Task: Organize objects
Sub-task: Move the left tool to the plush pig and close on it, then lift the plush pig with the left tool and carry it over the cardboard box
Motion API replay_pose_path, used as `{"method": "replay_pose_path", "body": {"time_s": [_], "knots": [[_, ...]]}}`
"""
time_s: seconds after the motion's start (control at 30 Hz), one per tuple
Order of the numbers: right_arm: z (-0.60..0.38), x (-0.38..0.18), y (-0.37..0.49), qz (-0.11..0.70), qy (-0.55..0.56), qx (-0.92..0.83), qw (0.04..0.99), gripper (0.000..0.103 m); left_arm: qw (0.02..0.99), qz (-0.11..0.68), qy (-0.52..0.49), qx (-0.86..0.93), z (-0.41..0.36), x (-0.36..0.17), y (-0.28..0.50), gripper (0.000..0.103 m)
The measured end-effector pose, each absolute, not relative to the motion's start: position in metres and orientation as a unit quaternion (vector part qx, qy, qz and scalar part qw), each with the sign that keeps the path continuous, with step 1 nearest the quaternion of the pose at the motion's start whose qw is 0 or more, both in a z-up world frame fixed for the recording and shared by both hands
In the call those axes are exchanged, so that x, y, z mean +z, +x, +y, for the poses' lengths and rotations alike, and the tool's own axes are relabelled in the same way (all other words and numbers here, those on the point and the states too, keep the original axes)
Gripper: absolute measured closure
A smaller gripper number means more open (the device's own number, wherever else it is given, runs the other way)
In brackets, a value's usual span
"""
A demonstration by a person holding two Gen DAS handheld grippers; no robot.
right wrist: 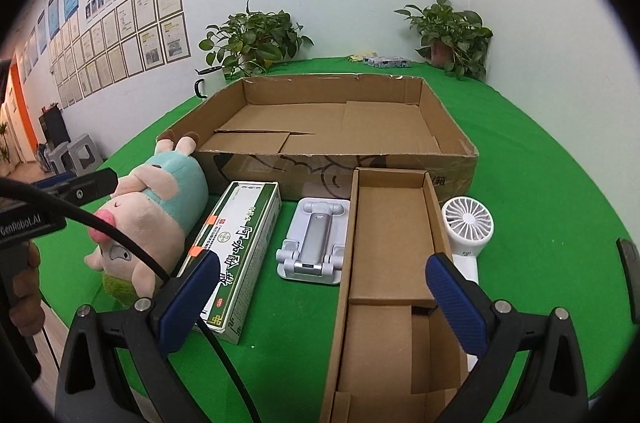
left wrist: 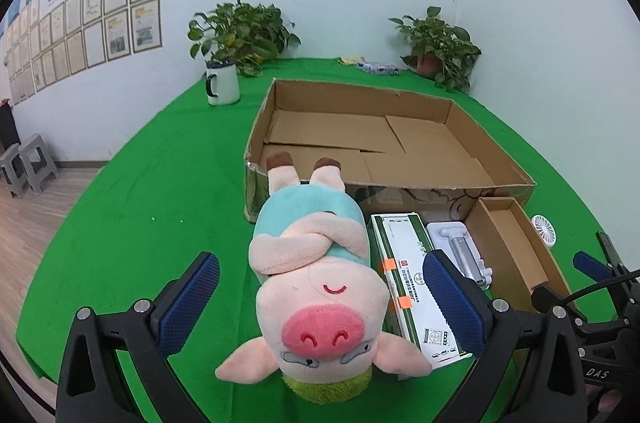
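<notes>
- Your left gripper (left wrist: pixel 320 287) stands wide open and holds nothing; the pig (left wrist: pixel 316 287) lies between its pads, head towards you, feet by the near wall of the big box (left wrist: pixel 400 143).
- The pig looks soft and light, so it will likely squash and sag. Take it across the belly or the folded arms, not by an ear or a foot, and close well in.
- Your right gripper (right wrist: pixel 322 285) is also wide open and empty, over the near end of the small box (right wrist: pixel 384 235).
- The carton (right wrist: pixel 240 243) lies just beside the pig; it looks stiff and light, best pinched across its narrow width.
- The stand (right wrist: pixel 314 243) sits between the carton and the small box; it seems hard, smooth and possibly hinged, so it could slip.
- The fan (right wrist: pixel 466 223) lies on the far side of the small box; grip the handle, not the grille.
- The bench (left wrist: pixel 160 203) wears a green cloth that may drag or bunch under sliding things.
- Behind stand a mug (left wrist: pixel 222 83), two plants (left wrist: pixel 244 31) and a wall of framed papers.
</notes>
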State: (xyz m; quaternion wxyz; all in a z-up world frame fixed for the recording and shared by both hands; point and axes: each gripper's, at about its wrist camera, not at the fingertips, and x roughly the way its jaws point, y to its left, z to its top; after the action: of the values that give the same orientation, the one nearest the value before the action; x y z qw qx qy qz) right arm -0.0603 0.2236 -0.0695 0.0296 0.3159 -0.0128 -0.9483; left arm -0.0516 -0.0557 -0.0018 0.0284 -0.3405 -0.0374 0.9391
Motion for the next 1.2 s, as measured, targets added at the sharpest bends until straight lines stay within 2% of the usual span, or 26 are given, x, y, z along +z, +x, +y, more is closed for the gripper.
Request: {"method": "replay_pose_path", "body": {"time_s": [0.1,0.2,0.3,0.43,0.53,0.8,1.07,1.2], "knots": [[0.213,-0.07,-0.061,0.019,0.309,-0.95,0.045,0.001,0.034,-0.047,-0.36,0.931,-0.068,-0.01,-0.059,0.001],[0.199,-0.066,-0.058,0.038,0.292,-0.95,0.106,0.001,0.046,-0.067,-0.379,0.922,-0.083,-0.024,-0.064,0.002],[0.187,-0.053,-0.051,0.019,0.265,-0.942,0.204,0.001,0.075,-0.109,-0.409,0.903,-0.097,-0.042,-0.071,0.007],[0.173,-0.048,-0.057,-0.006,0.271,-0.92,0.284,0.001,0.14,-0.172,-0.434,0.873,-0.104,-0.064,-0.08,0.01],[0.163,-0.05,-0.065,0.003,0.278,-0.917,0.286,0.001,0.184,-0.198,-0.445,0.854,-0.1,-0.079,-0.085,0.018],[0.169,-0.046,-0.089,0.01,0.291,-0.918,0.27,0.001,0.189,-0.155,-0.421,0.874,-0.091,-0.077,-0.073,0.036],[0.141,-0.034,-0.127,-0.039,0.31,-0.887,0.34,0.001,0.174,-0.164,-0.424,0.874,-0.109,-0.066,-0.045,0.041],[0.106,-0.051,-0.146,-0.08,0.354,-0.854,0.373,0.001,0.168,-0.172,-0.422,0.874,-0.13,-0.062,-0.02,0.041]]}}
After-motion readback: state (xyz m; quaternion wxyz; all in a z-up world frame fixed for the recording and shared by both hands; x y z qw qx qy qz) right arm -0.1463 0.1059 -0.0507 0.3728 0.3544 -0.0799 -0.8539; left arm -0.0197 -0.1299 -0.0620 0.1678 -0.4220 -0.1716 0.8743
